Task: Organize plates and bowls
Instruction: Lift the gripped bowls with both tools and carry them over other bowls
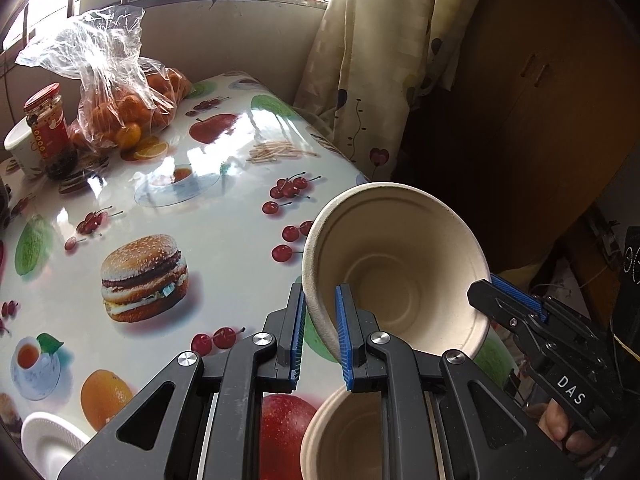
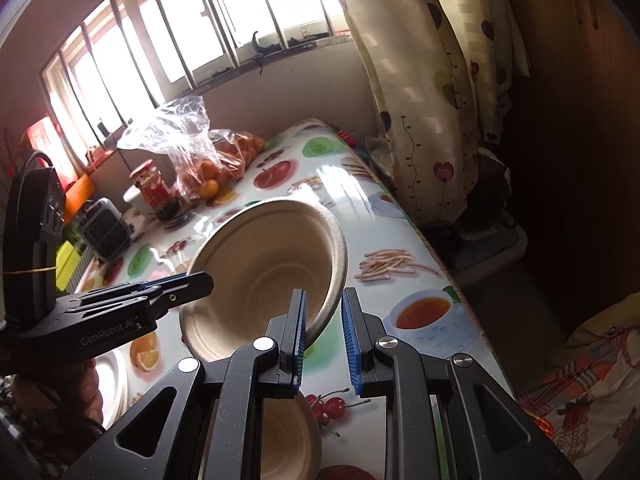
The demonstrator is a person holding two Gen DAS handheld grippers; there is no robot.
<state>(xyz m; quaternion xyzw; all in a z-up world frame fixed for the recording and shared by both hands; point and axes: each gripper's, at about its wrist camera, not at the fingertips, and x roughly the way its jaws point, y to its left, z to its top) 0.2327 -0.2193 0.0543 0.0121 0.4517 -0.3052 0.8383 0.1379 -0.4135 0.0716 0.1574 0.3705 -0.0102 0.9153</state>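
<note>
Below both grippers, a second beige bowl (image 1: 344, 432) sits on the fruit-print tablecloth (image 1: 224, 240), partly hidden by the tool frames. Above it, a beige pulp bowl (image 1: 400, 272) hangs tilted in the air, held from two sides: the left gripper (image 1: 322, 332) is clamped on one part of its rim, and the right gripper (image 2: 324, 336) pinches the opposite edge, its inner pad against the wall. Nearby at the table's left lies a white plate (image 1: 44, 436). Farther back stand a red-lidded jar (image 1: 48, 128) and a bag of oranges (image 1: 124, 100).
</note>
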